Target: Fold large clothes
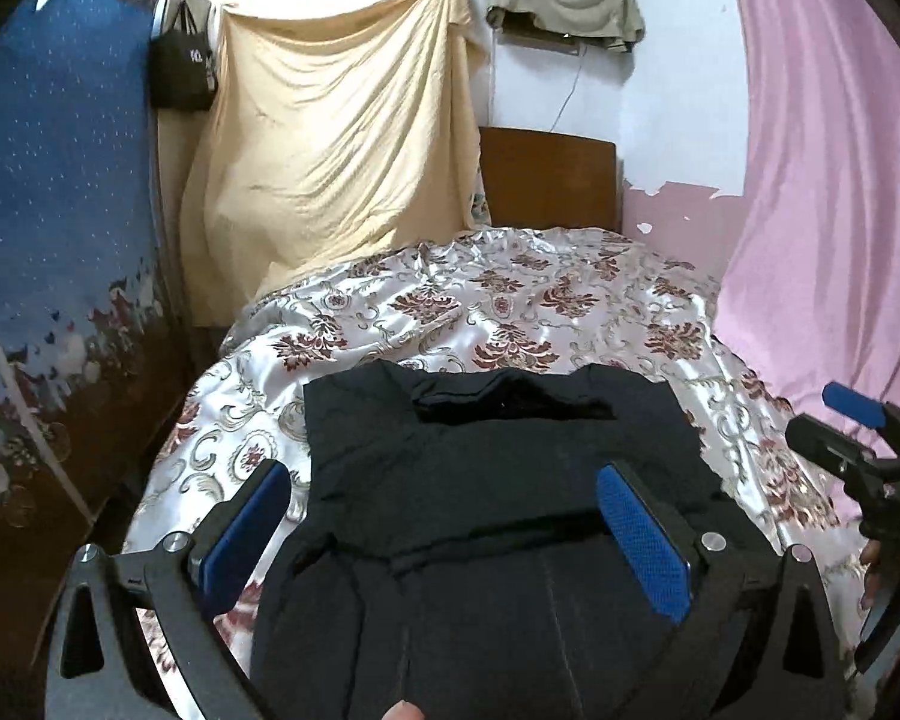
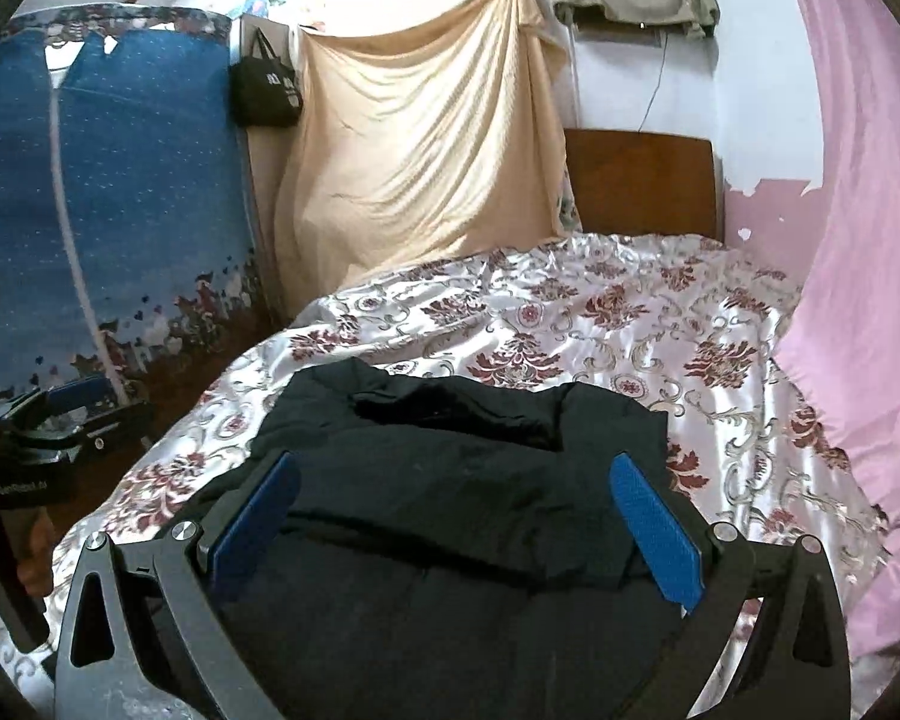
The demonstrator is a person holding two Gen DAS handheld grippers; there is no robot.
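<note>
Here the dark garment [image 1: 498, 480] lies on the bed [image 1: 510, 306], near its close edge, already doubled over at least once, with a fold line running across its middle and a collar-like flap at the far end. Both grippers hang above it and touch nothing. The left gripper [image 1: 444, 534] has its jaws spread wide with only cloth far below them; the right gripper [image 2: 459, 528] is spread just as wide and equally empty. So this looks like the pause between folds: a fold laid down and let go, the next not yet begun.

The next move, as I judge it, calls for picking two matching points on one edge, probably the near corners or the two side edges, pinching both layers together, and carrying them over evenly so the stack stays square. The cloth is thick and dark, so its edges are hard to read, and a pinch could catch only the top layer.

Around it: the floral bedspread is rumpled, which may drag the garment. A pink curtain [image 1: 834, 192] hangs close on the right, a blue patterned panel [image 1: 60, 180] stands on the left, and a tan sheet [image 1: 342, 120] and black bag [image 1: 183, 69] hang beyond. Nothing lies on the garment itself.
</note>
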